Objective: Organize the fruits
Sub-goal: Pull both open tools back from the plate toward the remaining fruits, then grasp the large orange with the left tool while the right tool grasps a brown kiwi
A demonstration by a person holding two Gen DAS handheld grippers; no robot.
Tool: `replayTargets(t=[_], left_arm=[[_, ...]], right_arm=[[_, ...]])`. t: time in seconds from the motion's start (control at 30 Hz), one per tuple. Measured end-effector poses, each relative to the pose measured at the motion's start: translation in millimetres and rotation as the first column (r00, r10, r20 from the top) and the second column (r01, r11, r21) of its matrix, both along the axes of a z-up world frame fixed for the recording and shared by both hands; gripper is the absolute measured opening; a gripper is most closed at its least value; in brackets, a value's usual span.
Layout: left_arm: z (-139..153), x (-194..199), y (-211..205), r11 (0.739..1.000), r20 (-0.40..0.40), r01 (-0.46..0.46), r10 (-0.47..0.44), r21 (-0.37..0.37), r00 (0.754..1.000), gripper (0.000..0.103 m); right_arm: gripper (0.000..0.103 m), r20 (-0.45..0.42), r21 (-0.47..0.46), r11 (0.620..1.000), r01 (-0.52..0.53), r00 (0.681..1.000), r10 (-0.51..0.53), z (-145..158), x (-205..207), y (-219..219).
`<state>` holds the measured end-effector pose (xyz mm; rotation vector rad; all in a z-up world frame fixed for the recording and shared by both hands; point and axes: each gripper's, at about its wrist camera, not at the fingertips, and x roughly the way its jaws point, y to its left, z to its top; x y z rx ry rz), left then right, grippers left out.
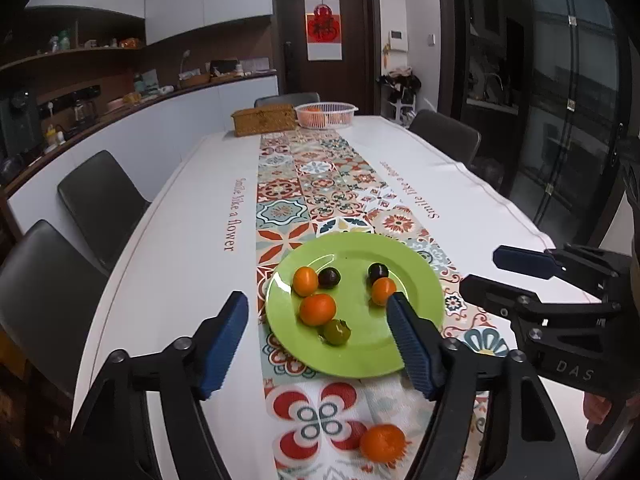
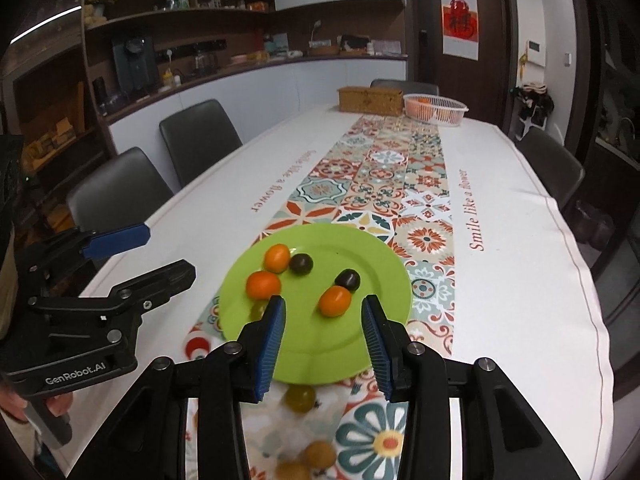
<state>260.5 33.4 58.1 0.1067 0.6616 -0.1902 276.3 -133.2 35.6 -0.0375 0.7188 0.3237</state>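
Closest to the left hand-held gripper (image 1: 316, 336) sits an orange tomato (image 1: 383, 443) on the patterned runner (image 1: 320, 188), just short of the spread blue fingers and off the green plate (image 1: 360, 356). That left hand-held gripper hangs wide open and empty over the near rim of the plate. Beyond its fingertips, on the plate, lie three orange tomatoes, the nearest of them (image 1: 317, 309) beside a green tomato (image 1: 337, 331), and two dark plum-coloured ones (image 1: 329, 277) further out.

To its right, the right hand-held gripper (image 2: 323, 330) is also open and holds nothing, its fingers parted over the plate's near edge (image 2: 320, 364). An orange tomato (image 2: 335, 301) lies just ahead of the gap between them, with a dark fruit (image 2: 347, 279) touching it behind. Below this gripper, off the plate, a green tomato (image 2: 300, 397) rests on the runner, and two yellowish fruits (image 2: 319, 454) lie nearer still, blurred.

Far beyond both grippers, at the bench's (image 1: 180, 248) other end, stand a wicker box (image 1: 264, 119) and a white basket (image 1: 326, 114) with orange fruit inside.
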Motion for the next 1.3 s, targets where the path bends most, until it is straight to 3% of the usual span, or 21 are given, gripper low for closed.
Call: replayTargets(t=[0.13,0.43,0.87,1.3], left_arm=[[8.6,-21.5,5.3,1.000,0.013,-0.002,0.002,-0.026,1.000,0.085],[9.7,-63.3,4.6,1.000,0.063,0.003,-0.004,0.017,0.998,0.091],[-22.7,-90.2,5.5,0.993,0.036,0.115,-0.116,0.008,0.993,0.091],[-54.6,-91.7,-2.4,0.972,0.002,0.220,-0.221,0.085,0.975,0.091]], right_arm=[[0.054,0.031,-0.006,1.000,0.030,0.999,-0.030,7.1,-26.2,-1.1],[0.066,0.040,0.012,0.997,0.079,0.996,-0.079,5.0,-69.2,-6.5],[0.066,-0.019,-0.001,0.995,0.101,0.995,-0.101,-29.1,-102.1,-2.6],[0.066,-0.094,-0.027,0.995,0.099,0.990,-0.101,-64.5,-103.6,-0.1]])
